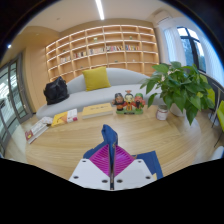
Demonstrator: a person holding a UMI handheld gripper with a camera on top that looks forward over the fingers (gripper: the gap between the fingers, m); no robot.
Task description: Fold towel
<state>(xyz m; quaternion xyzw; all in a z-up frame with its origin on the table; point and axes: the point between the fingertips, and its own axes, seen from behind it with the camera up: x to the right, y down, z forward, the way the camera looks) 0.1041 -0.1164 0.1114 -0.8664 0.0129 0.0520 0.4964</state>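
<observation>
- Bottom centre: hand-held gripper (112, 160), fingers drawn close together w/ a fold of the towel (110, 133) pinched between them; the magenta pads meet on the cloth.
- Towel is blue, bunched, sticking up above the fingertips in lower centre of frame; more blue cloth shows at either side of the fingers (lower right esp.).
- Under it all, a light wooden table (60, 150) spreading across the lower half.
- Mid-left on the table: books/booklets (52, 122) lying flat; a flat yellowish box (97, 108) nr centre.
- Centre: small figurines (128, 100) in a row, just beyond the towel.
- Right: big leafy potted plant (182, 85) in a white pot.
- Behind: pale sofa (95, 90) w/ yellow cushion (96, 78) and a black bag (56, 90) at its left end.
- Far back, upper centre: wooden wall shelves (100, 45) w/ books; window at upper right.
</observation>
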